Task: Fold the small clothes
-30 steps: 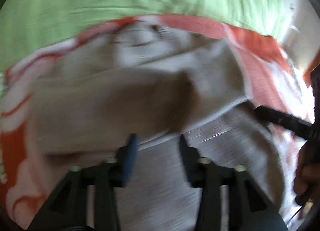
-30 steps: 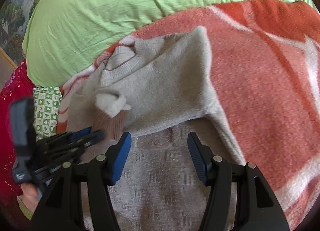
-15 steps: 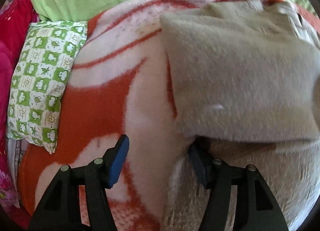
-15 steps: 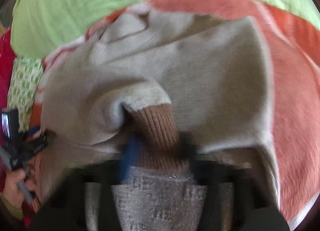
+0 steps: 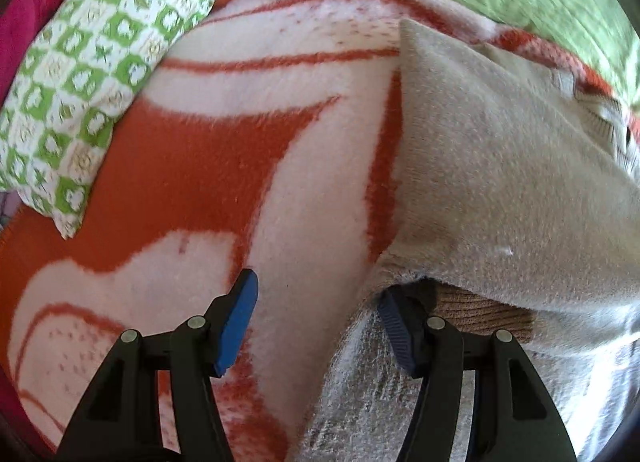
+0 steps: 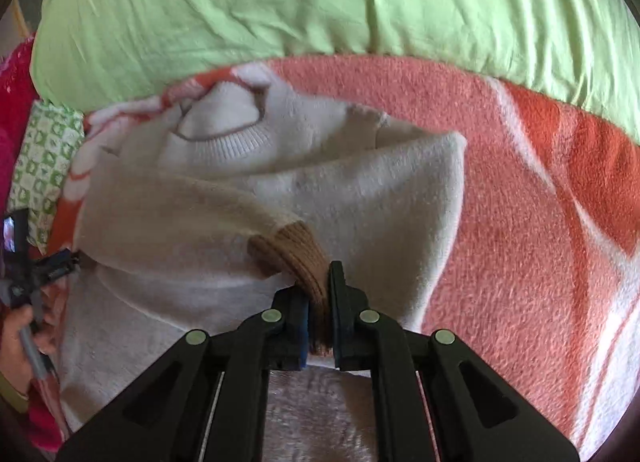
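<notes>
A small cream sweater [image 6: 360,197] lies on an orange-and-white blanket [image 6: 520,221], neck towards the far side. Its left sleeve is folded across the body. My right gripper [image 6: 320,302] is shut on the sleeve's brown ribbed cuff [image 6: 292,254]. In the left wrist view the sweater [image 5: 500,165] fills the right side, with the brown cuff [image 5: 480,310] peeking from under the fold. My left gripper [image 5: 316,326] is open at the sweater's left edge, its right finger tucked under the fold. It also shows at the left edge of the right wrist view [image 6: 52,266].
A green-and-white checked pillow [image 5: 88,73] lies at the far left on the blanket [image 5: 192,173]. A large light-green pillow [image 6: 320,1] runs along the far side. Pink fabric [image 6: 16,109] sits at the left edge.
My right gripper has closed on the brown cuff of the folded sleeve. My left gripper has stayed open at the sweater's left edge, shifting slightly closer.
</notes>
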A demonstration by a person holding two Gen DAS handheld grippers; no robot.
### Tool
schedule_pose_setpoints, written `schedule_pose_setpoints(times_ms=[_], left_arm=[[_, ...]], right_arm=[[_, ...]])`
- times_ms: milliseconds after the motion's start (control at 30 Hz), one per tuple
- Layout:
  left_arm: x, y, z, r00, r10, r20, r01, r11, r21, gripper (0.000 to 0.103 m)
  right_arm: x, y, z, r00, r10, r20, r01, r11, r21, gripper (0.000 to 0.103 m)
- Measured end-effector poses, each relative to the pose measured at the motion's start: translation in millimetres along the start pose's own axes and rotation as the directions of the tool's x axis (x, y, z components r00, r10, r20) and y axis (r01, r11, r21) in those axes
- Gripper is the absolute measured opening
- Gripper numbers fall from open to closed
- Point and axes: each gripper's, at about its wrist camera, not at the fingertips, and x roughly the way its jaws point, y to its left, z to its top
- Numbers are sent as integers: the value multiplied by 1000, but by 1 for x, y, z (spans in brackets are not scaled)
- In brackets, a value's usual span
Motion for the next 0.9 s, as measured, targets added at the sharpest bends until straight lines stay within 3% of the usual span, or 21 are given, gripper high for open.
schedule_pose_setpoints(times_ms=[67,133,167,233,367,433,567,600,633,667,800,900], left_arm=[[1,2,1,1000,-5,-5,5,1000,-1,62],[3,5,2,1000,-6,-7,6,1000,-5,62],[7,9,4,1000,-11,-8,11,1000,-9,62],[7,11,5,1000,-16,-7,15,1000,-12,62],[6,12,3,1000,-18,-7,17,1000,-24,63],[7,11,2,1000,-9,-10,9,1000,-24,64],[9,8,2,1000,10,-15,-10,1000,-15,64],[10,7,3,1000,11,-16,-11,1000,-15,64],[10,7,4,1000,11,-18,-11,1000,-14,65],[10,8,5,1000,10,-19,-10,1000,-12,65],[12,8,5,1000,18,-18,-18,1000,-13,69],[15,11,6,999,24,-23,-25,999,-25,73]], right_arm=[[-1,0,1,997,-71,-3,71,997,-13,11],[17,-16,-3,991,-84,-100,88,996,34,33],[23,-28,-8,980,-134,-149,145,987,67,36],[20,-39,-12,980,-150,-134,166,979,120,36],[1,-46,-25,999,-4,-51,14,979,205,42],[4,-44,-31,999,24,-37,-15,973,231,57],[40,-35,-33,993,99,-65,-75,950,302,57],[41,-33,-36,992,109,-66,-83,945,317,51],[38,-31,-35,993,109,-54,-86,945,316,19],[31,-25,-33,992,115,-42,-96,945,314,4],[-12,-27,-23,992,104,77,-122,948,294,5],[2,-29,-18,998,56,32,-62,960,272,4]])
